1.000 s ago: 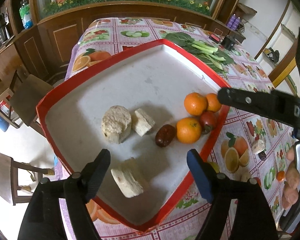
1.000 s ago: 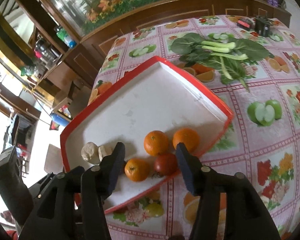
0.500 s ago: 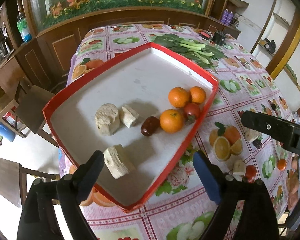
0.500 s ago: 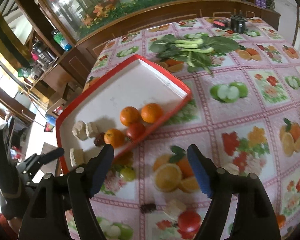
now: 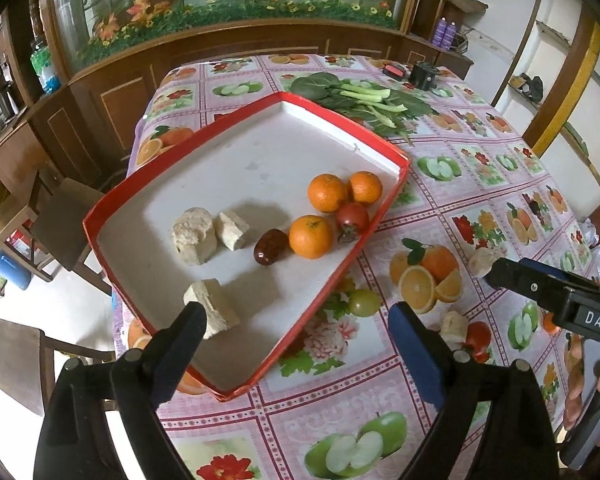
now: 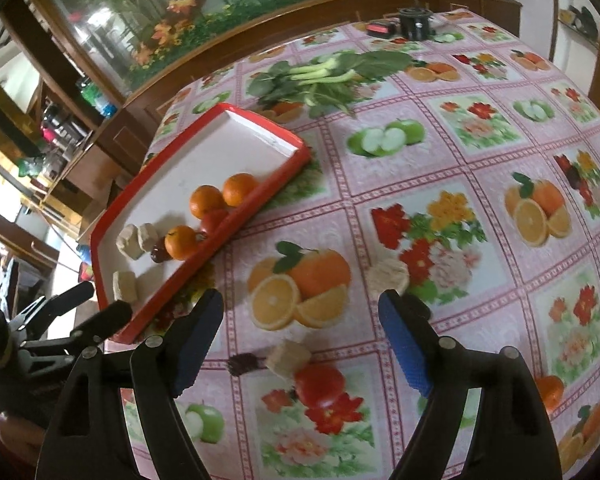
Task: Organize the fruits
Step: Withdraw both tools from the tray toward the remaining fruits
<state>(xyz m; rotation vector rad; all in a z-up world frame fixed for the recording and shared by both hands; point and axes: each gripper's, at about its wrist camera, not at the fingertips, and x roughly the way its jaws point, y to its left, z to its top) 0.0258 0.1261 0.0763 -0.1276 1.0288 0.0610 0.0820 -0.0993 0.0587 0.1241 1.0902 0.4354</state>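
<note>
A red-rimmed white tray [image 5: 384,208] [image 6: 260,196] holds three oranges [image 5: 311,237], a tomato [image 5: 353,218], a dark date [image 5: 269,246] and three pale chunks [image 5: 194,234]. My left gripper [image 5: 296,324] is open and empty above the tray's near corner. My right gripper [image 6: 300,316] is open and empty over the tablecloth, to the right of the tray. Loose on the cloth near it lie a tomato [image 6: 319,380], a pale cube [image 6: 289,358], a dark date [image 6: 242,362] and a pale round chunk [image 6: 388,276]. A green grape [image 5: 363,302] lies by the tray.
Leafy greens [image 5: 364,98] [image 6: 324,76] lie at the far side of the table. A black object [image 6: 415,24] and a red one [image 6: 380,30] sit at the far edge. Wooden chairs [image 5: 56,216] stand left of the table. The cloth carries printed fruit pictures.
Both grippers have pulled back from the tray. The right gripper has moved right, out over the tablecloth, so the loose pieces there have come into its view.
</note>
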